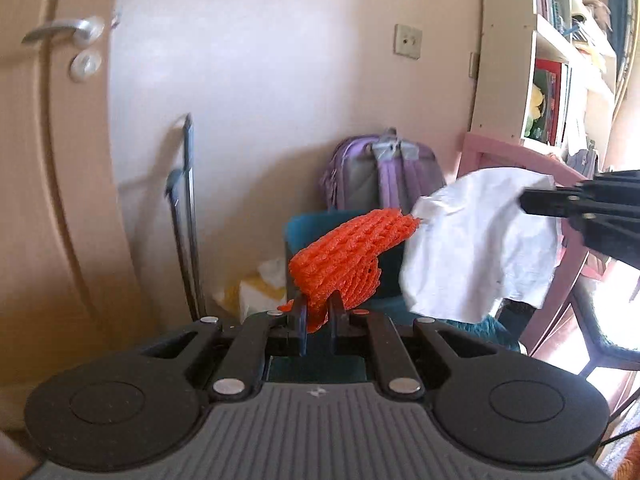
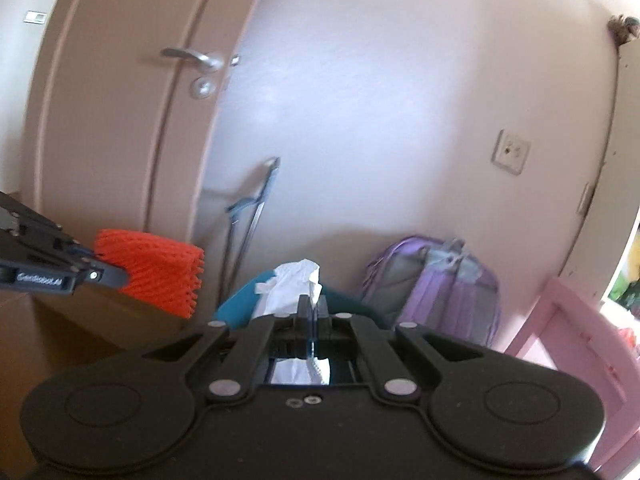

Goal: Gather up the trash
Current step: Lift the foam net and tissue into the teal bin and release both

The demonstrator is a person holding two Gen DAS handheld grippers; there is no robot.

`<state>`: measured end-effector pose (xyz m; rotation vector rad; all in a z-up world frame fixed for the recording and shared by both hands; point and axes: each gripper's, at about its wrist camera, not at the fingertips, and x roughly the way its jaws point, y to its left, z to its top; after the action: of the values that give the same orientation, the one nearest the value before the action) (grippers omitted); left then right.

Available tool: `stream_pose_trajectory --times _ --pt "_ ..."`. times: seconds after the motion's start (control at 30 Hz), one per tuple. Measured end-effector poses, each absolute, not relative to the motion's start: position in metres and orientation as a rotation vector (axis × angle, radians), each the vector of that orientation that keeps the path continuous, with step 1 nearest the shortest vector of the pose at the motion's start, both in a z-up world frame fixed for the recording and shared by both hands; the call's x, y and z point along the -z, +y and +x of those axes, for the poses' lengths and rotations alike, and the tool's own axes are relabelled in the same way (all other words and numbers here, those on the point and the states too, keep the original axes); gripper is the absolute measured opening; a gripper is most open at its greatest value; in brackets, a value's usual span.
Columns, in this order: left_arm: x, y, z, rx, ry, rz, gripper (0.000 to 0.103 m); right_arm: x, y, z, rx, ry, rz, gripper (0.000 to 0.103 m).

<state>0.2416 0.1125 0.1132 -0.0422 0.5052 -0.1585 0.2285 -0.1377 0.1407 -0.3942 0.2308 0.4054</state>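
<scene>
Pale bedroom wall and door behind. Left gripper [image 1: 318, 314] pinches orange foam netting [image 1: 348, 260] by one corner; right gripper [image 2: 314, 308] clenches white tissue [image 1: 476, 240]. Either flimsy piece could slip free.

Purple backpack [image 1: 384, 176] stands on the floor.

Orange foam net sleeve [image 1: 344, 260], crumpled, held aloft, pinched at its lower end. White crumpled paper tissue [image 1: 476, 248] just beside it, hanging, also clamped, raised off the floor.
</scene>
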Motion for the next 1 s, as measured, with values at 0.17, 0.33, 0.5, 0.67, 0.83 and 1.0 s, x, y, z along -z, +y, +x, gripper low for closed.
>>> stream_pose_trajectory --times 0.17,0.33,0.5,0.67,0.83,1.0 --pt "-0.131 0.079 0.280 0.160 0.544 -0.057 0.010 -0.148 -0.139 0.272 -0.338 0.215 -0.383 0.000" --pt "-0.124 0.056 0.317 0.164 0.581 -0.047 0.010 -0.136 -0.138 0.308 -0.322 0.255 -0.349 0.000" --pt "-0.100 0.038 0.355 0.147 0.657 -0.009 0.010 -0.114 -0.135 0.336 -0.329 0.335 -0.325 0.000" --pt "-0.075 0.034 0.386 0.125 0.742 -0.020 0.010 -0.092 -0.135 0.365 -0.334 0.418 -0.279 0.000" --pt "-0.056 0.029 0.412 0.103 0.807 0.012 0.010 -0.069 -0.136 0.386 -0.353 0.503 -0.247 0.000" --pt "-0.042 0.024 0.432 0.076 0.871 0.046 0.010 -0.053 -0.135 0.398 -0.366 0.574 -0.230 0.001"
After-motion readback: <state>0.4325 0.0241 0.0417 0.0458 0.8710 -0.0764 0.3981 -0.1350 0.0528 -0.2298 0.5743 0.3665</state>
